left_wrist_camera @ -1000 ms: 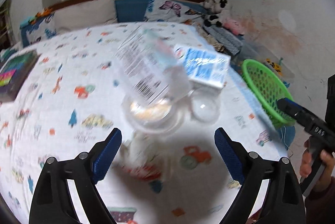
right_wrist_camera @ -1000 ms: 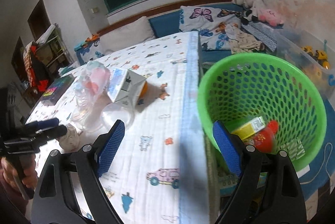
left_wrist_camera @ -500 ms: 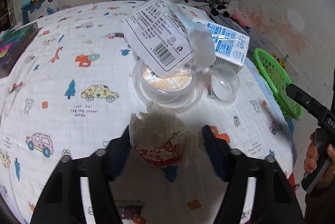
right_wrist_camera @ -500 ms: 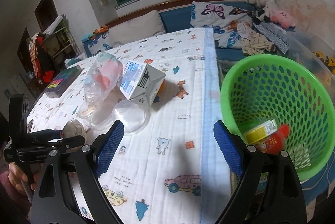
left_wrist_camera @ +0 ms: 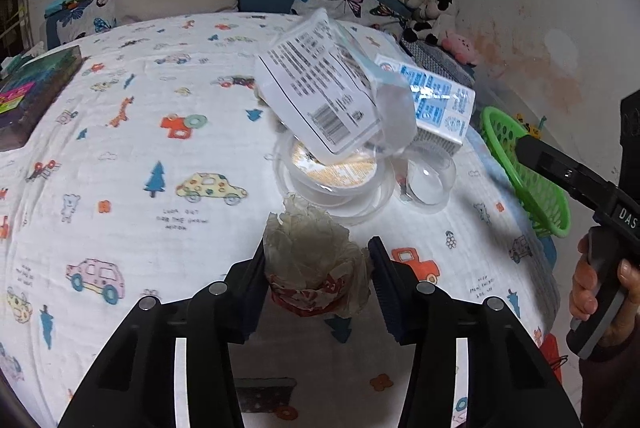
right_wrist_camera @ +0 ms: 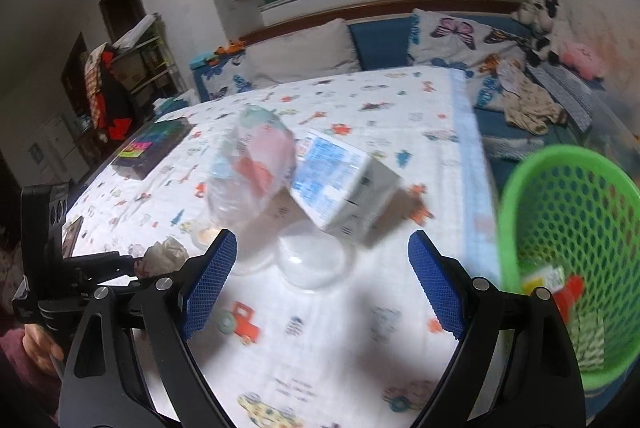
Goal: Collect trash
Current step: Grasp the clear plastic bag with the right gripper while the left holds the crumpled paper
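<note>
The left tongs [left_wrist_camera: 318, 278] are closing on a crumpled paper wrapper [left_wrist_camera: 316, 268], pads pressing both its sides, on the cartoon-print cloth [left_wrist_camera: 132, 156] of the bench. Soft and light, the wad is likely crushing easily, so a grip across its middle suits it. Beyond it, clear plastic lids [left_wrist_camera: 336, 176], a crinkly clear bag [left_wrist_camera: 332, 100] and a stiff blue-and-white carton [left_wrist_camera: 436, 108] are waiting. The right tongs [right_wrist_camera: 322, 282] are hanging open and empty, the green mesh basket [right_wrist_camera: 568, 220] standing off the bench's edge.
</note>
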